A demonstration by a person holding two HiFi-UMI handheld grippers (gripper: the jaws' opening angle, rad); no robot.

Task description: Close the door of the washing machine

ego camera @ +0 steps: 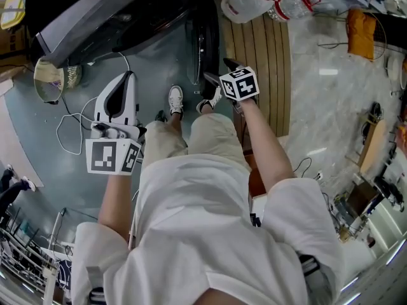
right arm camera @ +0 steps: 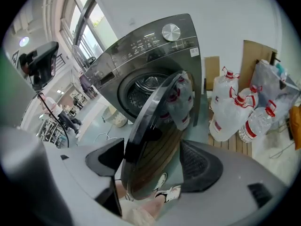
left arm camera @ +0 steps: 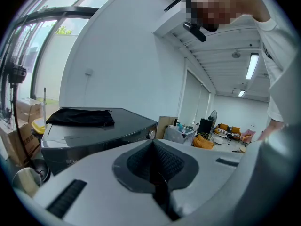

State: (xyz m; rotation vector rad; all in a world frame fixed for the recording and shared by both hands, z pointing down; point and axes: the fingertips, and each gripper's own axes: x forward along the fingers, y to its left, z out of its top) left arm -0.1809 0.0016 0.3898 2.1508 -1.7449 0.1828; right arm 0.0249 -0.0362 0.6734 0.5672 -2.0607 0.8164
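The dark grey washing machine [ego camera: 108, 18] stands ahead at the upper left, its drum opening [right arm camera: 148, 91] uncovered. Its round glass door [right arm camera: 155, 140] is swung out, edge-on in the head view [ego camera: 202, 43]. My right gripper [right arm camera: 153, 161] is open, its pads wide apart with the door's lower rim between them; whether they touch it I cannot tell. From above, this gripper [ego camera: 220, 70] sits at the door's near edge. My left gripper [ego camera: 129, 76] hangs left of the person's legs, away from the door. Its pads [left arm camera: 153, 166] meet, holding nothing.
Large water jugs [right arm camera: 230, 112] stand on a wooden pallet [ego camera: 261, 56] right of the machine. A black cloth [left arm camera: 80, 117] lies on the machine's top. A basket [ego camera: 54, 78] and a loose white cable [ego camera: 70, 129] lie on the floor at left. The person's shoes [ego camera: 176, 99] are by the door.
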